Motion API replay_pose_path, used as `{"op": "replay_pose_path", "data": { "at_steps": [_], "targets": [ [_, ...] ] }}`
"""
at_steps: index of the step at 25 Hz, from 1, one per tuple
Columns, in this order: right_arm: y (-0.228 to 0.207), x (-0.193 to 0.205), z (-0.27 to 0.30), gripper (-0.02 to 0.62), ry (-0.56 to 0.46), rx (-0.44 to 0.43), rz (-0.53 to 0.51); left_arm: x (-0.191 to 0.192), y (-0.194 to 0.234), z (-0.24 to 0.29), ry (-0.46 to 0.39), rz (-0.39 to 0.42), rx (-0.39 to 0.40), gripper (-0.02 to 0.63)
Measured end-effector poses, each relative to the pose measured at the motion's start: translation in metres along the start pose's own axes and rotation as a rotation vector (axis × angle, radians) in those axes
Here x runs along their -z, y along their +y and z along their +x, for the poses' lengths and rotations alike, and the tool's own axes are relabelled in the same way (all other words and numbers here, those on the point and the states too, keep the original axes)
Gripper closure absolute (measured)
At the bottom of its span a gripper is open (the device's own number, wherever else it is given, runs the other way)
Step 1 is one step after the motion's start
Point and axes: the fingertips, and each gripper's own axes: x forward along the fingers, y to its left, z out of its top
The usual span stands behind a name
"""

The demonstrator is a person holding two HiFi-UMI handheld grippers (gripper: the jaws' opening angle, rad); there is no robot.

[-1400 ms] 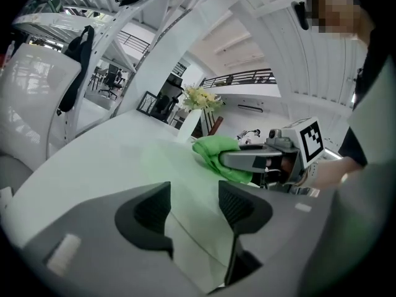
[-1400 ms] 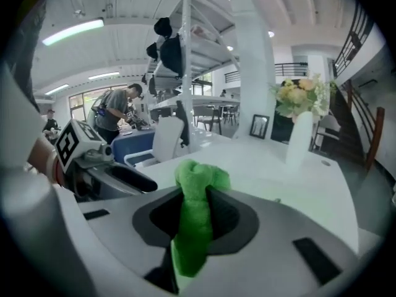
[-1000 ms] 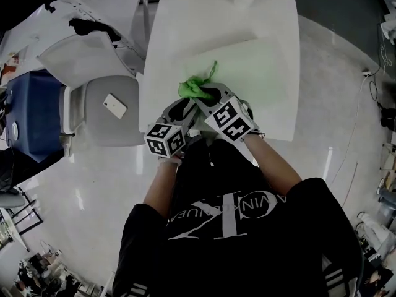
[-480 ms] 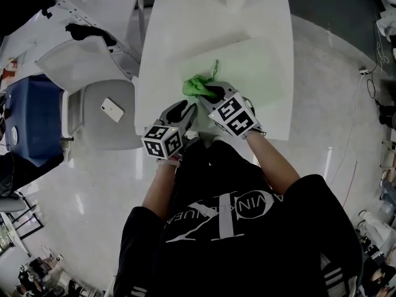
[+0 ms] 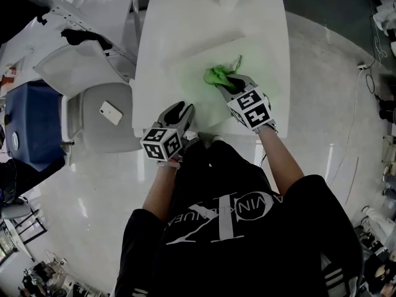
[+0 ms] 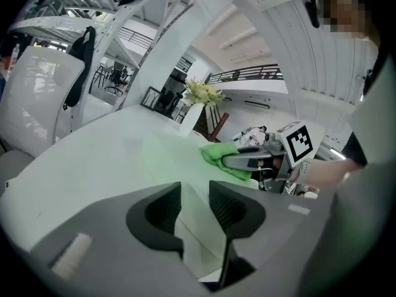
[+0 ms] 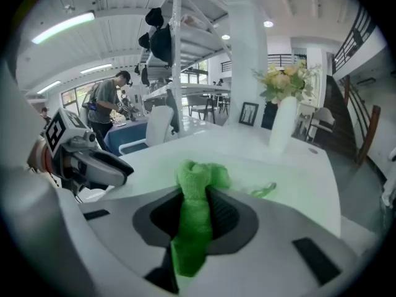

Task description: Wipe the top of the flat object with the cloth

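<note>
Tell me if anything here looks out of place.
Only a white phone lying loose on the grey chair seat left of the table, where it could be sat on. Nothing on the table looks spilled or damaged.

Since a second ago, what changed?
The right tongs, shut on the cloth, slid it rightward across the sheet. The left tongs have just been closing slightly, nothing visibly gripped between them, and kept their place. The table is unchanged.

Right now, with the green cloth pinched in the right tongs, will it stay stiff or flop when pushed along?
Probably floppy: the cloth bunches in folds between the right tongs, with one end lying limp on the pale sheet. Likely light, so it should drag along, not roll.
</note>
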Motion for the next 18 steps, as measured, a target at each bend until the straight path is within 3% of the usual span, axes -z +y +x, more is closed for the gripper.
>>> {"op": "replay_pose_path", "data": {
  "at_steps": [9, 18],
  "targets": [
    [-0.098, 0.043, -0.049, 0.522, 0.068, 0.205, 0.036, 0.000, 0.000, -0.002, -0.015, -0.018, -0.017, 0.456],
    [-0.152, 0.063, -0.075, 0.522, 0.074, 0.304, 0.108, -0.001, 0.001, -0.002, -0.042, -0.035, -0.047, 0.456]
  ]
}}
